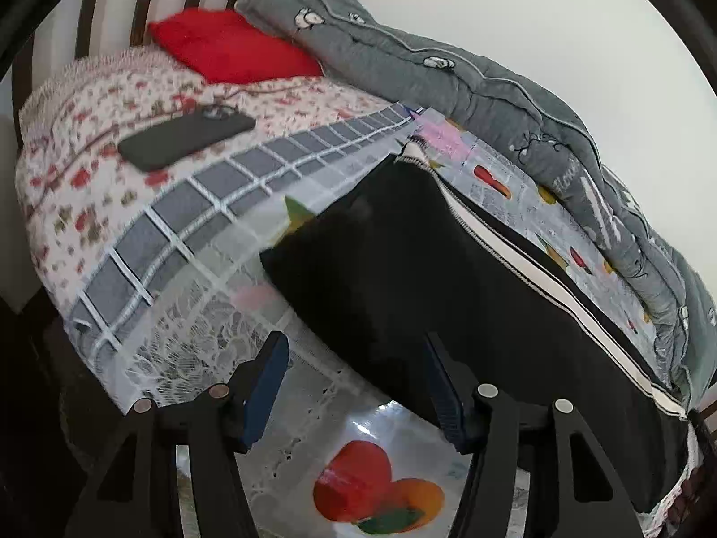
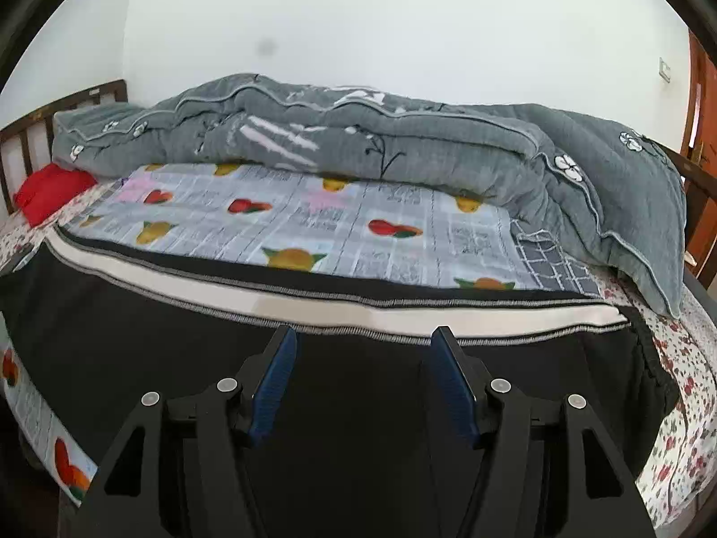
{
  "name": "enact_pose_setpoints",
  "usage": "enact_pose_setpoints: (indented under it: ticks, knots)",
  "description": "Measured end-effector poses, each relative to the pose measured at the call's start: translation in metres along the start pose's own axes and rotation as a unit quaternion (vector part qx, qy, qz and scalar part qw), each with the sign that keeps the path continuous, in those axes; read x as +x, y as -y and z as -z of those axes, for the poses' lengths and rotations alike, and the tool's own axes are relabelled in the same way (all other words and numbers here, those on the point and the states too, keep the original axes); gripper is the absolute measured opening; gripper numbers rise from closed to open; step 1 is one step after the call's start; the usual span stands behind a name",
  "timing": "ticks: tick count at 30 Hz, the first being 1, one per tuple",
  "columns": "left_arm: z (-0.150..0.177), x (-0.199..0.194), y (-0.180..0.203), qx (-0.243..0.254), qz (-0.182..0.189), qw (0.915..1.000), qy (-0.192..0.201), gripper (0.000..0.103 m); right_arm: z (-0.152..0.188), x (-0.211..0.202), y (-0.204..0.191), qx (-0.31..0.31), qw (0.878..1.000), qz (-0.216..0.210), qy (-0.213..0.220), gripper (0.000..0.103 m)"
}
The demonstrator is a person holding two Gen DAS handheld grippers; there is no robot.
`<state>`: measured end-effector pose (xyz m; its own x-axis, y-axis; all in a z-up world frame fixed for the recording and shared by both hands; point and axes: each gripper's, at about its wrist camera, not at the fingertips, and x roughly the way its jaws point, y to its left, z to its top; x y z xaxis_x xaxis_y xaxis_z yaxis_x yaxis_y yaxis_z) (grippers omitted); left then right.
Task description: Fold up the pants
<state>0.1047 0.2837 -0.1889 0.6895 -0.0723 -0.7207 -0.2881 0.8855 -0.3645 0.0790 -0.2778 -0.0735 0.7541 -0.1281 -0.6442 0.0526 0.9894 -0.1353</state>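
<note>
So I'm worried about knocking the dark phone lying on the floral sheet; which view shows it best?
Left wrist view: the whole dark phone lies in sight. Right wrist view catches only a sliver at its left edge.

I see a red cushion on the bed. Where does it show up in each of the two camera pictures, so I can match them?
Left wrist view: the red cushion lies upper left, against the slatted headboard.
Right wrist view: the red cushion peeks in at the far left edge, below the headboard.
Shared landmark: the grey quilt bunched along the wall, just beside the cushion.
</note>
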Motion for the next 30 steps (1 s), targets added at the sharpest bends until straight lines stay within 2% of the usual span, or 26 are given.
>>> enact_pose_setpoints:
  ticks: [3,8,9,10,11,12,15,16,19,24,26,30]
  knots:
    - [-0.004,0.014,-0.007,-0.021,0.024,0.9995,0.002,0.054,0.011,-0.006,0.000,-0.004,1.000,0.012,-0.009,0.061]
    - [-0.021,0.026,-0.015,-0.064,0.033,0.9971,0.026,0.054,0.027,-0.014,0.015,0.016,0.999,0.031,-0.027,0.061]
    - [-0.025,0.028,-0.017,-0.073,0.033,0.9964,0.028,0.051,0.029,-0.015,0.018,0.022,0.999,0.032,-0.030,0.061]
    - [-0.028,0.029,-0.020,-0.081,0.026,0.9958,0.032,0.031,0.032,-0.015,0.020,0.027,0.999,0.033,-0.033,0.061]
    - [-0.031,0.029,-0.023,-0.086,0.018,0.9954,0.039,0.024,0.035,-0.015,0.022,0.034,0.998,0.034,-0.038,0.061]
    - [-0.032,0.029,-0.027,-0.091,0.029,0.9945,0.043,0.022,0.036,-0.014,0.023,0.037,0.998,0.036,-0.041,0.061]
    - [-0.030,0.028,-0.036,-0.103,0.053,0.9922,0.045,0.022,0.042,-0.013,0.025,0.050,0.997,0.039,-0.047,0.061]
    - [-0.028,0.030,-0.037,-0.105,0.053,0.9921,0.045,0.026,0.043,-0.013,0.025,0.052,0.997,0.038,-0.048,0.061]
    - [-0.030,0.034,-0.036,-0.111,0.048,0.9917,0.042,0.030,0.045,-0.011,0.021,0.049,0.997,0.036,-0.053,0.061]
    - [-0.038,0.034,-0.018,-0.087,-0.010,0.9954,0.039,0.031,0.045,-0.009,0.010,0.041,0.997,0.024,-0.055,0.061]
    - [-0.039,0.030,-0.011,-0.072,-0.021,0.9963,0.042,0.026,0.046,-0.010,0.005,0.034,0.998,0.020,-0.054,0.061]
    - [-0.042,0.011,0.008,-0.038,-0.039,0.9967,0.061,0.023,0.048,-0.016,0.002,0.028,0.998,0.015,-0.049,0.061]
